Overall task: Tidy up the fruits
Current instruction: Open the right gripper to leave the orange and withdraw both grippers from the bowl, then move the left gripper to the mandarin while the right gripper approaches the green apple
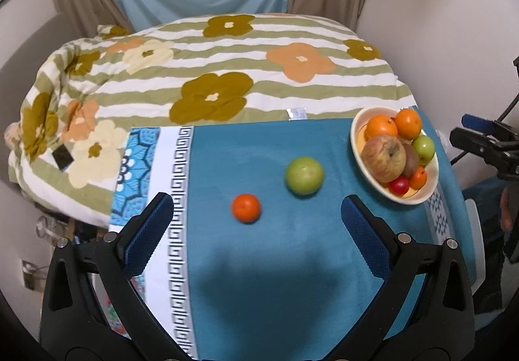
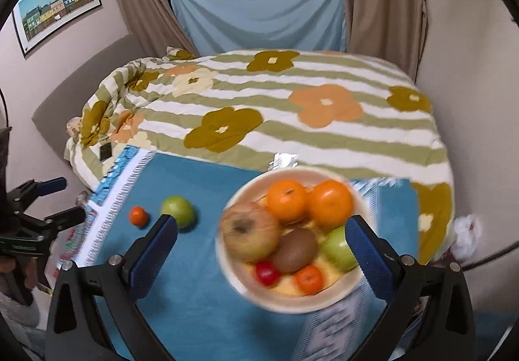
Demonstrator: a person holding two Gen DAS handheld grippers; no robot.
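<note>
Two fruits loose on the teal tablecloth [image 1: 266, 263]: a small tangerine [image 1: 246, 207] and, just beside it toward the bowl, a green apple [image 1: 304, 175]. They sit near each other, not touching. The cream bowl [image 1: 418, 195] sits at the cloth's right side, well apart from both. It holds two oranges [image 2: 287, 200], a reddish-yellow apple [image 2: 249, 232], a kiwi [image 2: 295, 249], a second green apple [image 2: 337, 247], a small red fruit [image 2: 266, 272] and another small tangerine [image 2: 309, 278].

Left gripper [image 1: 256, 208]: jaws spread wide, nothing between them, hanging above the cloth with the loose tangerine framed between the blue pads [image 1: 363, 231]. Right gripper [image 2: 261, 229]: jaws also spread, empty, above the bowl; the right wrist view is motion-blurred around the bowl.

Behind the table: a bed with a floral striped duvet [image 1: 211, 75], a dark phone [image 1: 63, 156] lying on it, beige curtains [image 2: 382, 4], a framed picture [image 2: 56, 7] on the wall.
</note>
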